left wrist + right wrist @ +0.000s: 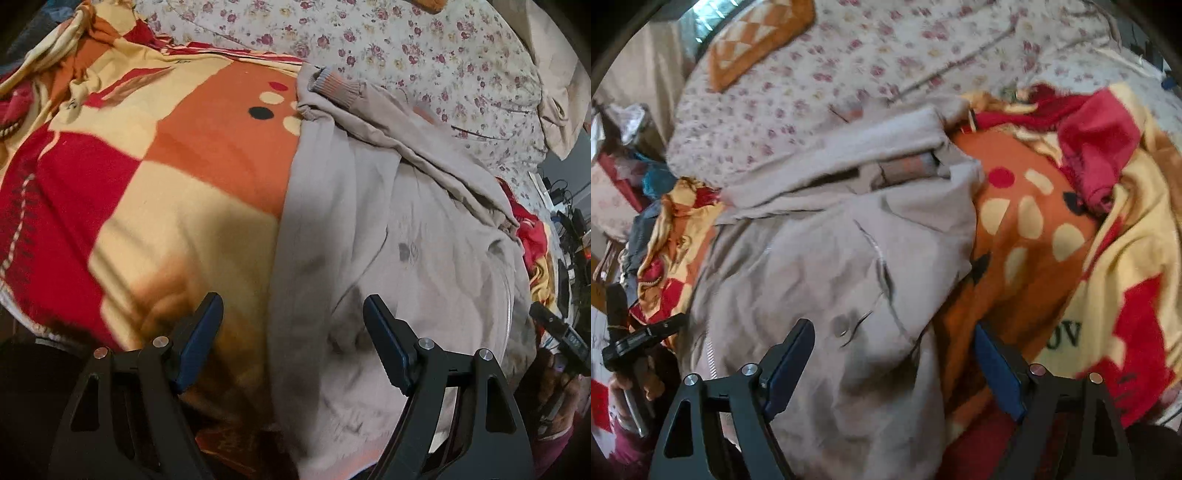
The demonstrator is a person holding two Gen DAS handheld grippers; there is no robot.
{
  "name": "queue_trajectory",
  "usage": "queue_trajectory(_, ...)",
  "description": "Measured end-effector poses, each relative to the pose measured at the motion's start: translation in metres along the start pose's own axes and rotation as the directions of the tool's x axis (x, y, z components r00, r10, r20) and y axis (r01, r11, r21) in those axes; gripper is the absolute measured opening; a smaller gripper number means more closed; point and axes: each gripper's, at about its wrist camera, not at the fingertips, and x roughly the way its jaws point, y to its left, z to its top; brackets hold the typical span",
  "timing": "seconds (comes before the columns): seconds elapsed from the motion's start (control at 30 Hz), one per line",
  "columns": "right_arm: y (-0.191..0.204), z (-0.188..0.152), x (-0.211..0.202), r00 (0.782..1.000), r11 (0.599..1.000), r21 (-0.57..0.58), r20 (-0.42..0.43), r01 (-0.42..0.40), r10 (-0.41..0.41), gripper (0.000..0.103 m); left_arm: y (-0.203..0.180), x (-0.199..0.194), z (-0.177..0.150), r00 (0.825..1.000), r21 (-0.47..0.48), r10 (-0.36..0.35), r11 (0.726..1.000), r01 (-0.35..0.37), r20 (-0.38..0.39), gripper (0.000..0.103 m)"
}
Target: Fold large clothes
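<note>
A beige zip jacket [406, 229] lies spread on a red, orange and cream blanket [147, 177]. One sleeve with a ribbed cuff [338, 88] is folded across its far end. My left gripper [293, 314] is open and empty, hovering over the jacket's left edge near me. In the right wrist view the jacket [820, 266] fills the middle, its sleeve [849, 155] folded across the top. My right gripper [894, 339] is open and empty above the jacket's right edge, where it meets the blanket [1034, 229].
A floral sheet [424, 55] covers the bed beyond the jacket. An orange patterned cushion [757, 40] lies on it at the far left. The other hand-held gripper shows at the frame edge [561, 332] and in the right wrist view [635, 343]. Clutter sits beside the bed [631, 177].
</note>
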Motion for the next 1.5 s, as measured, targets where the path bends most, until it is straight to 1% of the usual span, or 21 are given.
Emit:
queue_trajectory(0.1, 0.002, -0.011, -0.012, 1.0, 1.0, -0.026, 0.0, -0.009, 0.009, 0.085, 0.003, -0.004, -0.015, 1.0, 0.01, -0.017, 1.0, 0.017, -0.021, 0.079)
queue_trajectory(0.17, 0.002, -0.021, -0.012, 0.999, 0.999, -0.038, -0.045, -0.027, 0.026, 0.085, 0.003, -0.002, -0.021, 0.999, 0.027, -0.013, 1.0, 0.014, -0.044, 0.079)
queue_trajectory(0.3, 0.003, -0.04, -0.009, 0.994, 0.997, -0.07, -0.109, -0.019, 0.011, 0.085, -0.001, 0.0, -0.041, 0.994, 0.06, -0.024, 0.998, 0.03, -0.104, 0.079)
queue_trajectory(0.43, 0.005, -0.053, -0.017, 0.991, 0.996, -0.069, -0.127, -0.058, 0.049, 0.085, -0.003, 0.002, -0.06, 0.986, 0.067, -0.044, 0.996, 0.056, -0.16, 0.079)
queue_trajectory(0.5, 0.01, -0.061, -0.018, 0.985, 0.992, -0.078, -0.152, -0.097, 0.084, 0.085, -0.005, 0.005, -0.069, 0.981, 0.072, -0.054, 0.995, 0.068, -0.186, 0.079)
queue_trajectory(0.57, 0.014, -0.068, -0.018, 0.977, 0.987, -0.088, -0.177, -0.137, 0.12, 0.085, -0.007, 0.009, -0.072, 0.981, 0.079, -0.046, 0.995, 0.062, -0.191, 0.079)
queue_trajectory(0.63, 0.017, -0.073, -0.018, 0.975, 0.984, -0.105, -0.182, -0.147, 0.126, 0.085, -0.007, 0.013, -0.074, 0.98, 0.072, -0.038, 0.996, 0.053, -0.197, 0.079)
queue_trajectory(0.7, 0.019, -0.076, -0.018, 0.974, 0.981, -0.113, -0.182, -0.155, 0.133, 0.085, -0.006, 0.018, -0.076, 0.974, 0.047, -0.06, 0.996, 0.072, -0.218, 0.079)
queue_trajectory(0.73, 0.019, -0.076, -0.02, 0.974, 0.98, -0.111, -0.178, -0.164, 0.143, 0.079, -0.005, 0.021, -0.076, 0.971, 0.041, -0.066, 0.996, 0.078, -0.231, 0.079)
queue_trajectory(0.77, 0.02, -0.076, -0.022, 0.973, 0.979, -0.115, -0.175, -0.17, 0.148, 0.071, -0.005, 0.024, -0.077, 0.969, 0.041, -0.065, 0.996, 0.077, -0.239, 0.079)
queue_trajectory(0.83, 0.022, -0.074, -0.025, 0.977, 0.979, -0.127, -0.161, -0.16, 0.139, 0.061, -0.006, 0.027, -0.079, 0.969, 0.047, -0.056, 0.997, 0.069, -0.239, 0.079)
queue_trajectory(1.03, 0.022, -0.062, -0.021, 0.973, 0.974, -0.12, -0.153, -0.193, 0.174, 0.061, -0.01, 0.033, -0.085, 0.964, 0.032, -0.083, 0.995, 0.094, -0.254, 0.079)
queue_trajectory(1.1, 0.021, -0.061, -0.011, 0.978, 0.978, -0.126, -0.152, -0.164, 0.144, 0.061, -0.012, 0.034, -0.087, 0.963, 0.045, -0.086, 0.994, 0.101, -0.255, 0.079)
queue_trajectory(1.13, 0.019, -0.061, -0.006, 0.978, 0.981, -0.119, -0.161, -0.154, 0.134, 0.05, -0.014, 0.034, -0.088, 0.964, 0.061, -0.087, 0.993, 0.105, -0.249, 0.078)
queue_trajectory(1.17, 0.018, -0.062, -0.002, 0.978, 0.982, -0.119, -0.167, -0.147, 0.126, 0.029, -0.015, 0.033, -0.088, 0.967, 0.077, -0.085, 0.991, 0.106, -0.241, 0.065)
queue_trajectory(1.2, 0.019, -0.063, -0.003, 0.982, 0.983, -0.14, -0.159, -0.122, 0.1, 0.024, -0.017, 0.032, -0.088, 0.968, 0.091, -0.085, 0.99, 0.109, -0.237, 0.052)
queue_trajectory(1.23, 0.02, -0.065, -0.006, 0.985, 0.981, -0.156, -0.148, -0.116, 0.093, 0.017, -0.019, 0.031, -0.089, 0.968, 0.098, -0.087, 0.989, 0.113, -0.236, 0.051)
queue_trajectory(1.27, 0.021, -0.067, -0.01, 0.982, 0.979, -0.154, -0.153, -0.137, 0.113, 0.012, -0.019, 0.028, -0.09, 0.97, 0.103, -0.082, 0.989, 0.108, -0.23, 0.051)
queue_trajectory(1.4, 0.025, -0.09, -0.03, 0.955, 0.959, -0.137, -0.201, -0.25, 0.22, 0.012, -0.019, 0.023, -0.092, 0.976, 0.116, -0.076, 0.988, 0.101, -0.204, 0.051)
queue_trajectory(1.47, 0.023, -0.104, -0.032, 0.945, 0.956, -0.115, -0.221, -0.272, 0.242, 0.011, -0.015, 0.026, -0.091, 0.975, 0.094, -0.081, 0.99, 0.102, -0.209, 0.052)
queue_trajectory(1.5, 0.023, -0.109, -0.028, 0.942, 0.958, -0.108, -0.24, -0.267, 0.236, 0.011, -0.013, 0.027, -0.09, 0.973, 0.084, -0.082, 0.991, 0.102, -0.216, 0.056)
